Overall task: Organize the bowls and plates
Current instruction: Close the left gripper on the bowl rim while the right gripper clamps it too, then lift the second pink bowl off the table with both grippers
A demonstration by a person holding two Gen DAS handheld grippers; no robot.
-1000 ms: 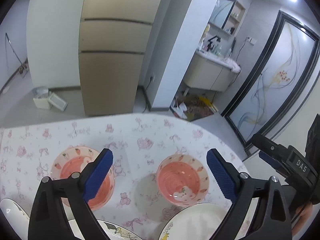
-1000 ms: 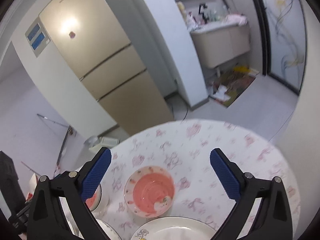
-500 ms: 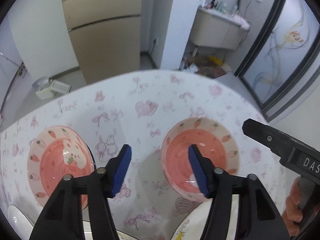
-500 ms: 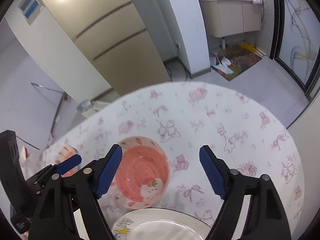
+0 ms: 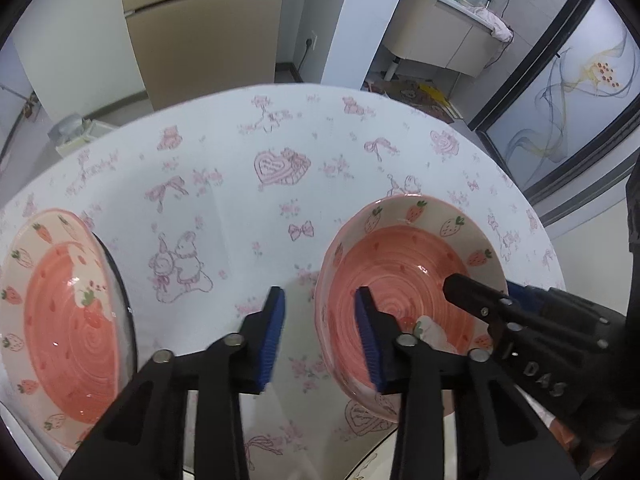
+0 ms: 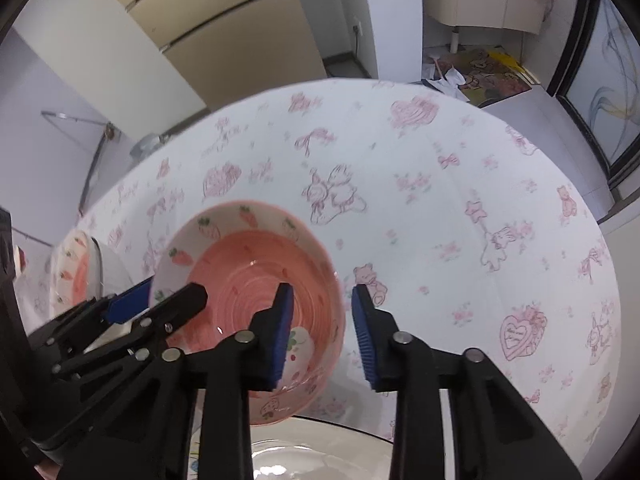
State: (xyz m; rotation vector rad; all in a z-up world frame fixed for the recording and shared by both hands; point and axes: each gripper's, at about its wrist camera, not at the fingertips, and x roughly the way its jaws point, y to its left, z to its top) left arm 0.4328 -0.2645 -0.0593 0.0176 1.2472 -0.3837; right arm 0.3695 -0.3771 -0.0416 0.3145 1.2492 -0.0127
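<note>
Left wrist view first: the left gripper has its blue pads straddling the near-left rim of the pink strawberry bowl, one finger outside the wall, one inside the basin, with a visible gap on both sides, so partly open and gripping nothing yet. Across the same bowl, the right gripper does the mirror job on the opposite rim, one pad down in the pink basin, one outside over the cloth, jaws likewise narrowed but not pinched. Two tools, one bowl, both lined up on its wall!

That bowl sits on the printed tablecloth, just beyond a white plate whose rim peeks in at the bottom of the right wrist view. A second strawberry bowl sits well apart on the left side of the table.

Handling call: it looks like glazed ceramic, so stiff, fairly heavy for a two-finger pinch, slick under the pads and chippy if knocked. The rim wall is the only real purchase, and a firm, square squeeze there should beat a shallow nip at the lip. With a grip on each side the load would share nicely, but uneven lifting could tilt it or let it slip onto the plate.
</note>
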